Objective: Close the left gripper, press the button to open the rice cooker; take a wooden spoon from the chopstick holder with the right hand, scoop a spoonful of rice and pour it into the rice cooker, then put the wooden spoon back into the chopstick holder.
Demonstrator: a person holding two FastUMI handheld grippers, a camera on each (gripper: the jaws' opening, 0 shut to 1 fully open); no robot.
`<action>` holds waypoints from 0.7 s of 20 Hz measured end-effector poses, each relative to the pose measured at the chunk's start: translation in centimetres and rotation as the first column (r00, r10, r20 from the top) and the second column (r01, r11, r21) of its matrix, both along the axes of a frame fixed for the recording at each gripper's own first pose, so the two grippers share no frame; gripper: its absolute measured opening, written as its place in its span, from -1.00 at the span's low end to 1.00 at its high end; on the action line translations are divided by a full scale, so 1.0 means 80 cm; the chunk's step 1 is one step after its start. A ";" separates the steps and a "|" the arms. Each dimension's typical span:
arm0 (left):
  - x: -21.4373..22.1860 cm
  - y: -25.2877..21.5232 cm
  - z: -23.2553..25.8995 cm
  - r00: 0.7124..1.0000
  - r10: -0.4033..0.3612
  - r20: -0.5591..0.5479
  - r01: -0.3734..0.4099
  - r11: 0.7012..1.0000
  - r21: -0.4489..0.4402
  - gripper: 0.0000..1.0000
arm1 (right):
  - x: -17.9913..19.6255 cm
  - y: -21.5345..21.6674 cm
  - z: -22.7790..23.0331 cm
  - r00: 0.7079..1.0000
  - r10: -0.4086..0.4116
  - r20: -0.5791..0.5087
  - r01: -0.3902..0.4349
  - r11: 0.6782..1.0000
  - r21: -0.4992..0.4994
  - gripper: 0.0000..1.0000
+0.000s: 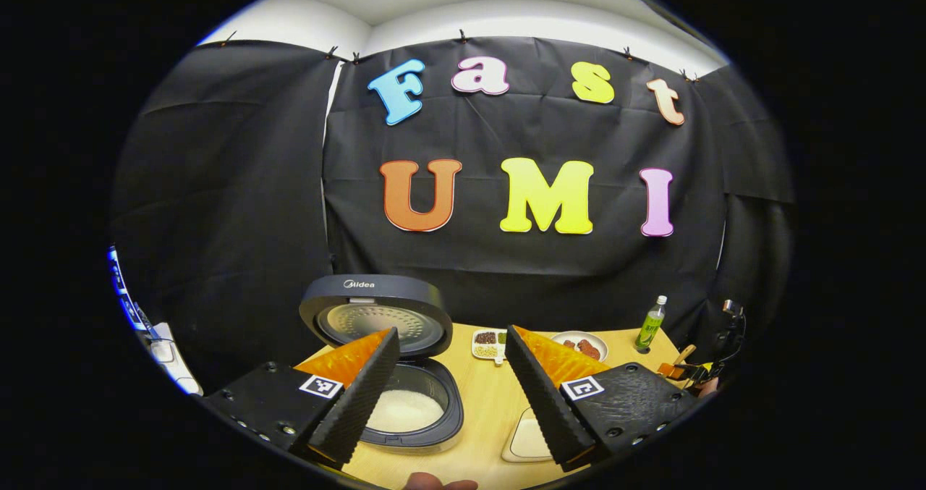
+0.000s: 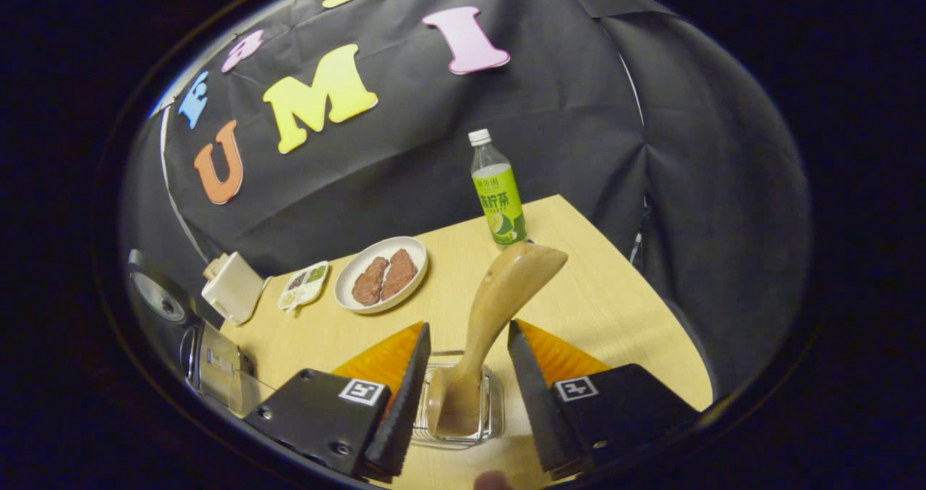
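With the right gripper [image 2: 463, 396] fingers open around the wooden spoon [image 2: 492, 309], seemingly untouched, closing off-centre could tip its holder [image 2: 492, 414].

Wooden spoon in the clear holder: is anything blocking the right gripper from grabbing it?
Nothing visible does. The pale wooden spoon stands tilted in the clear rectangular holder, right in the gap between the open black fingers of the right gripper, with bare space on both sides.

Black rice cooker [image 1: 376, 309], white rice [image 1: 404, 410], tan wooden spoon [image 2: 492, 309], green bottle [image 2: 499, 200].
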State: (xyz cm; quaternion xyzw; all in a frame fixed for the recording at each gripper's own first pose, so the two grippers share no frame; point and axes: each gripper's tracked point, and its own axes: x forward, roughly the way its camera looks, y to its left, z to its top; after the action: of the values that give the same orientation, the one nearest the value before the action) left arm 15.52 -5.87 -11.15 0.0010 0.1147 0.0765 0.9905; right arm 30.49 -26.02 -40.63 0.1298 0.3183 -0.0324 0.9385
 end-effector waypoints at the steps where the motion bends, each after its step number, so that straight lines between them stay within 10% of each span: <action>1: -0.001 0.001 -0.004 1.000 0.002 -0.009 -0.002 1.000 0.002 0.89 | 0.004 0.001 0.000 1.000 0.011 -0.004 -0.011 1.000 -0.007 0.31; 6: -0.005 0.006 -0.004 1.000 0.008 -0.008 -0.008 1.000 -0.004 0.89 | -0.008 0.013 0.010 1.000 -0.012 -0.021 0.013 1.000 0.022 -0.65; 14: -0.030 0.018 0.004 1.000 -0.002 0.004 0.002 1.000 -0.014 0.89 | -0.016 0.035 0.108 0.995 0.012 0.097 0.001 0.991 -0.133 -0.84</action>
State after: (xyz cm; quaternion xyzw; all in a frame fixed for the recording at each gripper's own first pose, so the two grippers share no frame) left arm 13.09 -4.43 -10.84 -0.0062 0.1131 0.0746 0.9908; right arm 29.24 -23.26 -31.95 0.0675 0.2697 -0.0449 0.9595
